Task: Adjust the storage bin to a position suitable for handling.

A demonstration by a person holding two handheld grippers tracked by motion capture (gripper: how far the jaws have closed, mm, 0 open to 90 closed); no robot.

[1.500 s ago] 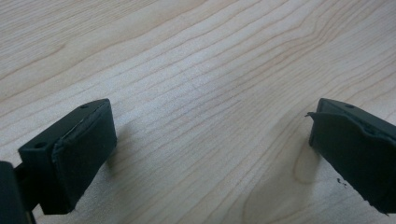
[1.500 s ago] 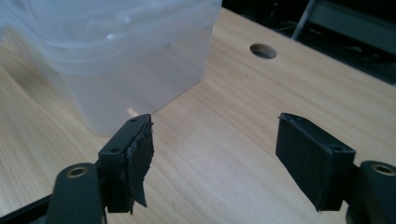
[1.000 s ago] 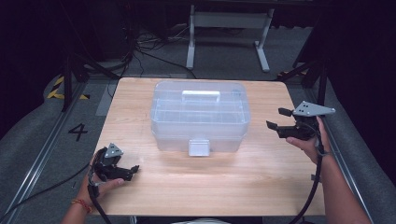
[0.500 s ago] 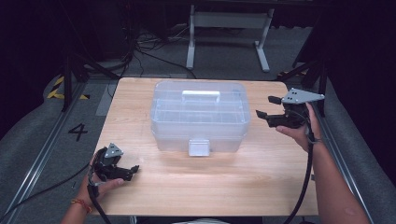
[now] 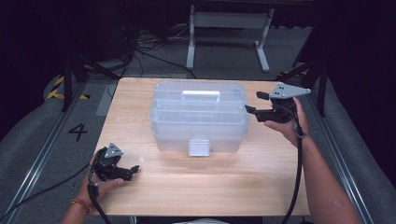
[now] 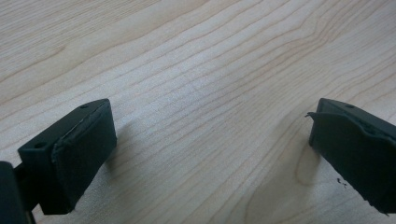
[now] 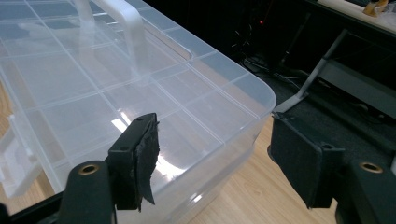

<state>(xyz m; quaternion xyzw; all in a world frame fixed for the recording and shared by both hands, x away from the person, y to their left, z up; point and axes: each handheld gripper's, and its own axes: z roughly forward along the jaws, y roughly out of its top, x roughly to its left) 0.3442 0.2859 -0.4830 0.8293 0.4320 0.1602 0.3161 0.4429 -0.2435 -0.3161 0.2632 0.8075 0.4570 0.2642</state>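
Note:
A clear plastic storage box (image 5: pixel 198 116) with a white handle (image 5: pixel 201 95) and a front latch (image 5: pixel 199 147) stands mid-table with its lid down. My right gripper (image 5: pixel 252 102) hovers at the box's right end and points at it. Its jaws have just been closing a little but still stand apart. In the right gripper view (image 7: pixel 219 158) the box's lid corner (image 7: pixel 243 100) lies in the gap, and neither pad presses on it. My left gripper (image 5: pixel 133 170) rests at the front left of the table, open, with only bare wood between its jaws (image 6: pixel 210 144).
The wooden table (image 5: pixel 210 186) has bare room in front of the box and on both sides. A white metal stand (image 5: pixel 224 32) and cables lie on the dark floor beyond the far edge. Grey rails flank the table.
My right gripper has moved left and up, from beside the table's right edge to the box's right end. The left gripper has stayed put.

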